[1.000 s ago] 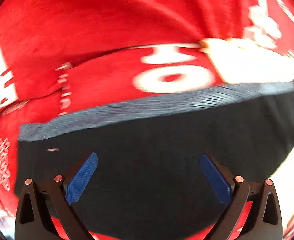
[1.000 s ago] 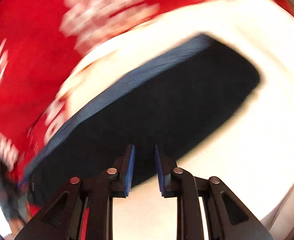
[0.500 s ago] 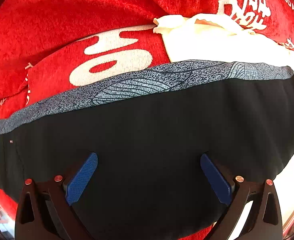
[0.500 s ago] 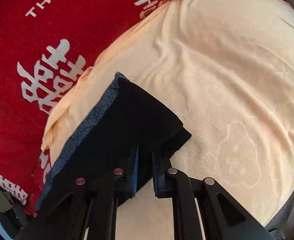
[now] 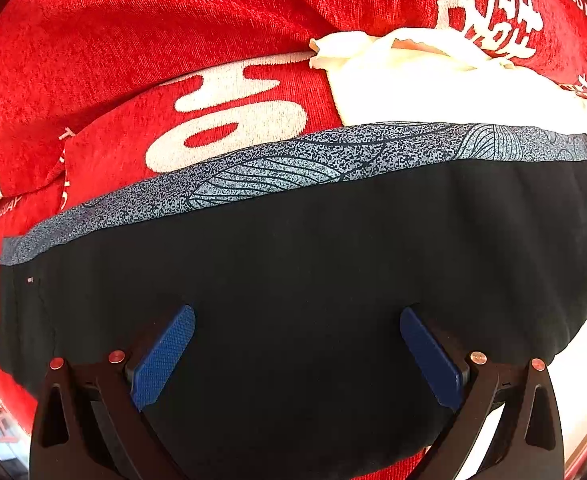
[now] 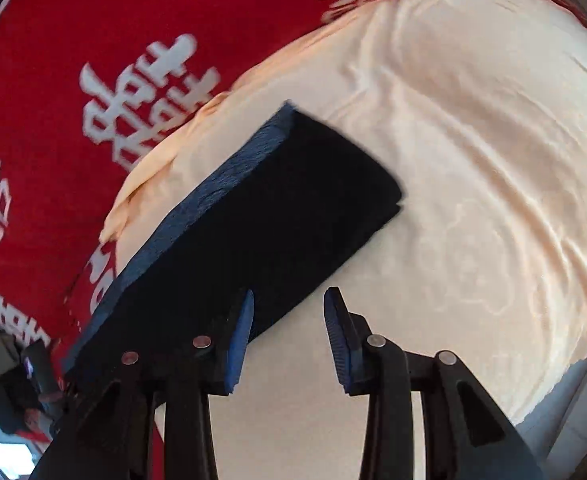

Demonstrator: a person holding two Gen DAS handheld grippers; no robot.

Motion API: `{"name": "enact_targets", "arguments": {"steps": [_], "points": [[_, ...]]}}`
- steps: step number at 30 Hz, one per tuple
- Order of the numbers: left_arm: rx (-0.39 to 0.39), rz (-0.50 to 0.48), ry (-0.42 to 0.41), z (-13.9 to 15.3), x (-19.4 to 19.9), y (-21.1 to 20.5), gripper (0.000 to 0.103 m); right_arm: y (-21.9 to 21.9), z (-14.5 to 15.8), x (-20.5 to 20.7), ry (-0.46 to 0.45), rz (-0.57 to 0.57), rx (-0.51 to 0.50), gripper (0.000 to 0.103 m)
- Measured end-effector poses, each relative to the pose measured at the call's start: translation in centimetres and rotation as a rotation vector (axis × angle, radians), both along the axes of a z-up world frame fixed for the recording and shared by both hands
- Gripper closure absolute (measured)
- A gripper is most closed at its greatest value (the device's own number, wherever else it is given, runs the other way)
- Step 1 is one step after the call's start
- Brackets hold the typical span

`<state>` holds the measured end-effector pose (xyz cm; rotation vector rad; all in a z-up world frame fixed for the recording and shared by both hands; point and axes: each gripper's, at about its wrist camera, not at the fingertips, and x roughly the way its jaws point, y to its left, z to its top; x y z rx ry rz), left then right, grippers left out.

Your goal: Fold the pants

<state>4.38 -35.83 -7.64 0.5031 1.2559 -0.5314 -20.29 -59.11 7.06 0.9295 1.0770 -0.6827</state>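
Left gripper (image 5: 297,354) spread wide, empty, folded pants (image 5: 313,264) directly ahead beneath fingers. Right gripper (image 6: 289,336) parted, empty, pants edge beside its left finger. Risk: withdrawing finger snags hem, disturbs fold; soft bedding (image 6: 473,160) lets stack slump.

Red blanket (image 5: 173,40) is showing white "BIGDAY" lettering at top right and left edge of the left wrist view; large white double-happiness characters (image 6: 149,92) are showing too.

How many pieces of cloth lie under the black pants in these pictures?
2. A cream cloth lies under the right part of the black pants; a red blanket with white characters lies under the left part. More may be hidden beneath.
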Motion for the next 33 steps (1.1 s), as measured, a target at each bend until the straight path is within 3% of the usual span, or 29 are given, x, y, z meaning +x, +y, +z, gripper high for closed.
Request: {"name": "enact_targets", "arguments": {"steps": [5,9,23,33], "points": [[-0.003,0.007,0.017,-0.1,0.1,0.2,0.000,5.4,-1.8,6.4,0.026,0.234,0.025,0.057],[-0.009,0.000,0.023,-0.1,0.1,0.2,0.000,7.1,-4.0,7.7,0.094,0.289,0.026,0.057],[0.035,-0.007,0.030,-0.3,0.7,-0.1,0.000,5.9,-4.3,5.8,0.022,0.212,0.137,0.057],[0.203,-0.011,0.003,0.8,-0.1,-3.0,0.000,3.2,-3.4,1.4,0.001,0.159,0.196,0.056]]}}
